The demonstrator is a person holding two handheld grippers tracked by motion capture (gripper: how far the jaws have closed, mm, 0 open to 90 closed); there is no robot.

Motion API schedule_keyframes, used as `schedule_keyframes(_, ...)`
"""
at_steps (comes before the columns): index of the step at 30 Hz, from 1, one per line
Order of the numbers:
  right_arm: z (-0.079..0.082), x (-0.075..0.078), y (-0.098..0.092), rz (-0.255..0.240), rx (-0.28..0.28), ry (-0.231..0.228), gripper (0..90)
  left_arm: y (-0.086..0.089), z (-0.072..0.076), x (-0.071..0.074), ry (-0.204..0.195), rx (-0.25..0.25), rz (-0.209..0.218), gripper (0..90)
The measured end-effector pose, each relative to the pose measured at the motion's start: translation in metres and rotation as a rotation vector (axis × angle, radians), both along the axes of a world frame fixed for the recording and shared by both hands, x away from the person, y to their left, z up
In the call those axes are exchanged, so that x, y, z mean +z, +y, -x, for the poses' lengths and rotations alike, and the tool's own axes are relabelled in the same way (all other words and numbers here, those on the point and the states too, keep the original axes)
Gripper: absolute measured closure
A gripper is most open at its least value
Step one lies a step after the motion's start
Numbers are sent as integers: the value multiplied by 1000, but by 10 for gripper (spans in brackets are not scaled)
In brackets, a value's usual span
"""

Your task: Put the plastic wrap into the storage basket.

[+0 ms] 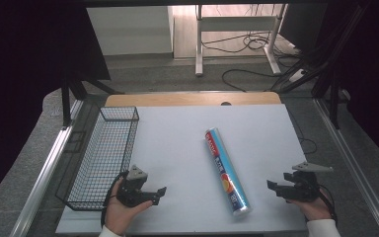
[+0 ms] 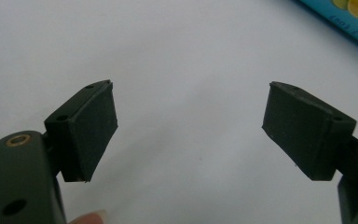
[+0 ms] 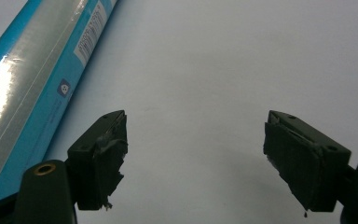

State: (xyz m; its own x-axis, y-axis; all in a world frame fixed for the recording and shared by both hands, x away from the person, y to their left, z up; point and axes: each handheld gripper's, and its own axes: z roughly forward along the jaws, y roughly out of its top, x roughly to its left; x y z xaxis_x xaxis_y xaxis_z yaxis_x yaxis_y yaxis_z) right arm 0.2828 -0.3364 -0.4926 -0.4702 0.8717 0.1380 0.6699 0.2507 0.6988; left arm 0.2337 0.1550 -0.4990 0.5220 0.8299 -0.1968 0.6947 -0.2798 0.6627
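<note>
White tabletop (image 1: pixel 177 148) bears a blue roll (image 1: pixel 226 170) between spread, empty left gripper (image 1: pixel 159 192) and right gripper (image 1: pixel 272 186).

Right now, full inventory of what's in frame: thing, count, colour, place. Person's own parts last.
wrap roll: 1, blue box with red end and printed label, lying flat right of the table's centre, between the two grippers
wire basket: 1, black mesh, nothing inside, along the left edge
table: 1, white top with a wooden strip at the far edge
desk frame: 1, white legs, on the floor behind the table
cables: several, black, on the floor behind
left gripper: 1, black, jaws open, holding nothing, near the basket
right gripper: 1, black, jaws open, holding nothing, right of the roll
</note>
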Motion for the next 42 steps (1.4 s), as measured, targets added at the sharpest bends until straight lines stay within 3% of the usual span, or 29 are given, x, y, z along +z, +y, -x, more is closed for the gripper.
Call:
schedule_keyframes(14, 3, 10, 6, 5, 22, 7, 218, 4, 1, 3, -1, 11, 10, 176)
schedule_keyframes(20, 5, 15, 7, -1, 25, -18, 224, 5, 2, 6, -5, 12, 19, 176)
schedule_keyframes(30, 0, 29, 18, -1, 16, 2, 241, 9, 3, 5, -9, -3, 11, 176)
schedule_keyframes(42, -9, 32, 36, 15, 14, 47, 240, 11, 1, 4, -2, -2, 16, 176)
